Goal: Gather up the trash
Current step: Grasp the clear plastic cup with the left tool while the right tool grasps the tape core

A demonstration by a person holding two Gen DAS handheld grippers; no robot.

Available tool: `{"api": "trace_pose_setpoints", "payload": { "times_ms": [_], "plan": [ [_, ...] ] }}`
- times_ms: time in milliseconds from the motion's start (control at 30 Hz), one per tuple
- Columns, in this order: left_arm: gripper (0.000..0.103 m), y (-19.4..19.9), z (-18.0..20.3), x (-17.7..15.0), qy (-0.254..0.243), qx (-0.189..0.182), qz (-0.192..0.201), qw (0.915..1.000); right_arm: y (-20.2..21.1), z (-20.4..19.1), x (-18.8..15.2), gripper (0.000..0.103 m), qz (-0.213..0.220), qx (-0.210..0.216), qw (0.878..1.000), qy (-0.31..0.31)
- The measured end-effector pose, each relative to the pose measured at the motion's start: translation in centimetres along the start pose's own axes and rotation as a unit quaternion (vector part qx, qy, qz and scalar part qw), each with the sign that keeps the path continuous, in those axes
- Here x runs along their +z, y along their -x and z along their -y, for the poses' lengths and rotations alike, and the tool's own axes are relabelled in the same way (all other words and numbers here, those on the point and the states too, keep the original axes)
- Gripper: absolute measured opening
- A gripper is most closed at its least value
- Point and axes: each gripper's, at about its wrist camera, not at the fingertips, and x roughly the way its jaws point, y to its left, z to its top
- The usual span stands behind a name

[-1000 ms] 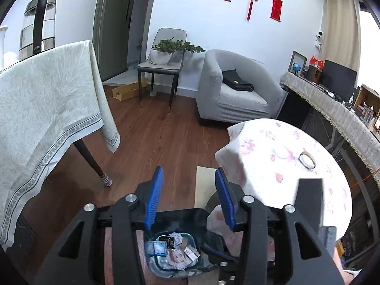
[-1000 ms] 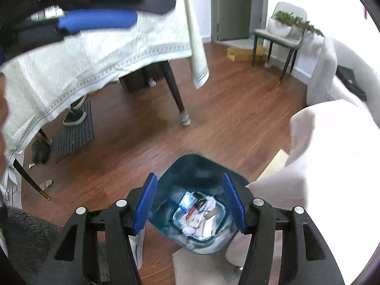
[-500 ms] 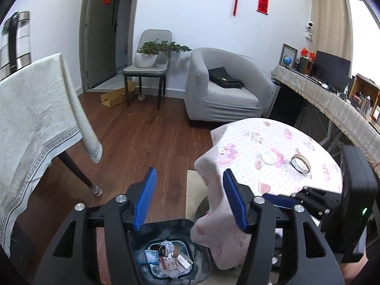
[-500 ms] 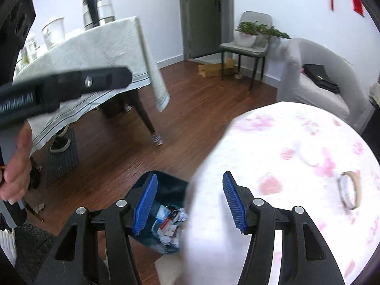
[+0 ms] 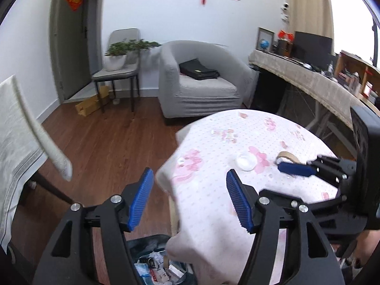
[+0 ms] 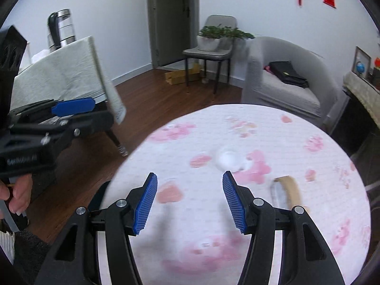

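**A:** Which hand do you send for the small white crumpled wad (image 6: pixel 227 159) on the round table with the pink-flowered cloth (image 6: pixel 308 213)?

**B:** Your right gripper (image 6: pixel 190 201). It's over the table, fingers spread wide and empty, wad straight ahead between them. Your left gripper (image 5: pixel 187 201) is open and empty too, off the table's edge above the dark trash bin (image 5: pixel 152 261).

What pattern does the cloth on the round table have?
The tablecloth is white with pink flower prints and small dots, clearest in the right wrist view.
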Motion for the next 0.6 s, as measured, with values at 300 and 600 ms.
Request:
{"api": "trace_pose_setpoints", "payload": {
  "times_ms": [300,600],
  "plan": [
    [0.067,-3.8,2.5,0.6,-0.025,-0.038,-0.012,0.9989,0.2,4.5,0.0,0.058,0.003,-0.03,0.999,-0.017],
    [0.067,-7.8,5.1,0.5,-0.052,-0.052,-0.049,0.9961,0.0,8.1,-0.9,0.058,-0.012,-0.054,0.998,-0.03]
  ]
}}
